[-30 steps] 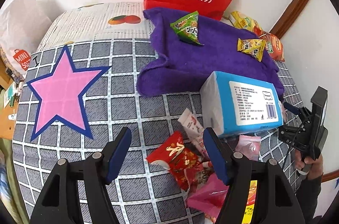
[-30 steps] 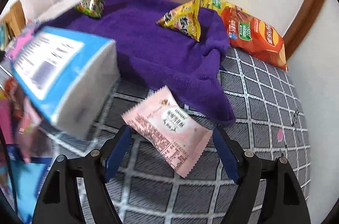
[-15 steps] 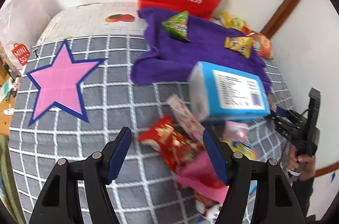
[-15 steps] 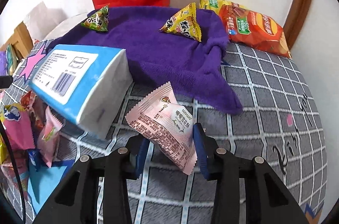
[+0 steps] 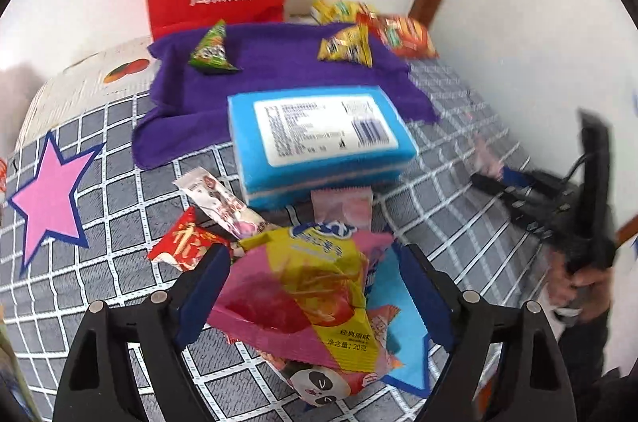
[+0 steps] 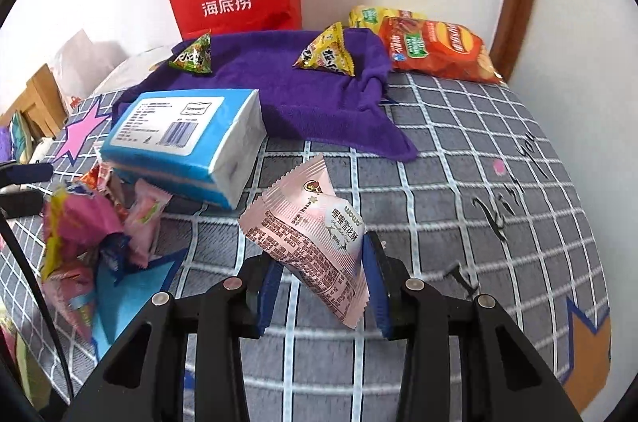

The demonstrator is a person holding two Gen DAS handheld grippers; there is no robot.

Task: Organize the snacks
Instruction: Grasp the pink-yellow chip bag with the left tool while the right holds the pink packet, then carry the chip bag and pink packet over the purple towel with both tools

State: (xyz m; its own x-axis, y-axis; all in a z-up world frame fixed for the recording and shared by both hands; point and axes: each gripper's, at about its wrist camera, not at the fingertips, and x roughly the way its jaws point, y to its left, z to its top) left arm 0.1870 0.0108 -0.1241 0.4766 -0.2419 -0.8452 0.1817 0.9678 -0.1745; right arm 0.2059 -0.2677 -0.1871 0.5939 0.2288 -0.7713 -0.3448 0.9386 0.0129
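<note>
Presently, the pale pink snack packet [image 6: 315,234] is pinched in the right gripper [image 6: 323,286], clear of the checked cloth [image 6: 458,150]. The left gripper [image 5: 315,302], jaws opening, straddles the pink-and-yellow packet [image 5: 319,286] unpressed. Purple towel [image 6: 287,95] placement is advised, squeeze kept light.

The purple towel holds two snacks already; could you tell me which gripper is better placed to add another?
Right. The right gripper is shut on a pink packet, the towel just ahead. The left gripper is opening over the pile, gripping nothing.
</note>
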